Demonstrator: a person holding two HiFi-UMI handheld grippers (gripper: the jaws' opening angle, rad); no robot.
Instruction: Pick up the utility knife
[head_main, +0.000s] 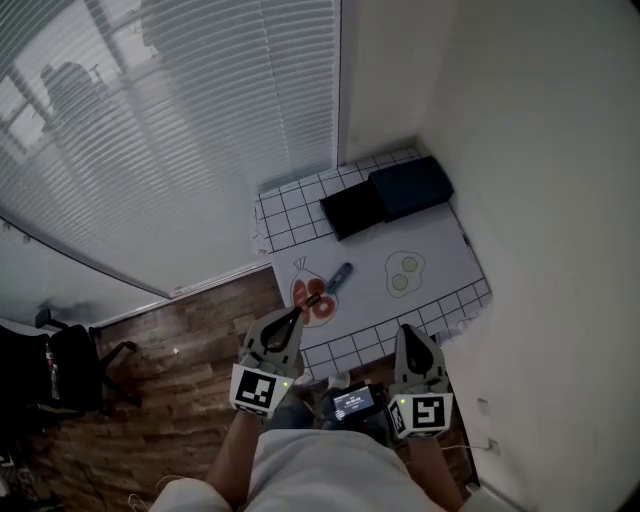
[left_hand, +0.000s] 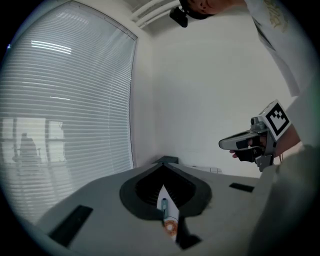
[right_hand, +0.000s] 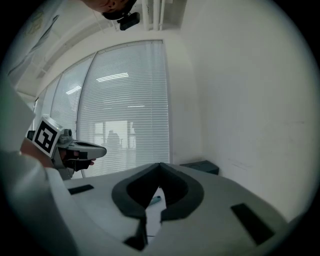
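The utility knife (head_main: 338, 277), slim with a blue handle, lies on the white grid-patterned tablecloth (head_main: 440, 250), next to a red printed picture (head_main: 315, 302). My left gripper (head_main: 297, 316) hovers over the table's near edge, just short of the knife, with its jaws shut and empty. Through the gap behind its closed tips (left_hand: 165, 164) I see the knife (left_hand: 163, 206) ahead. My right gripper (head_main: 409, 332) hangs at the near edge further right, jaws together and empty. In the right gripper view (right_hand: 160, 165) the knife (right_hand: 156, 200) shows small, ahead.
A black box (head_main: 353, 210) and a dark blue box (head_main: 410, 187) stand at the table's far end against the wall. A fried-egg print (head_main: 403, 272) marks the cloth. Window blinds run along the left. A black chair (head_main: 70, 370) stands on the wood floor.
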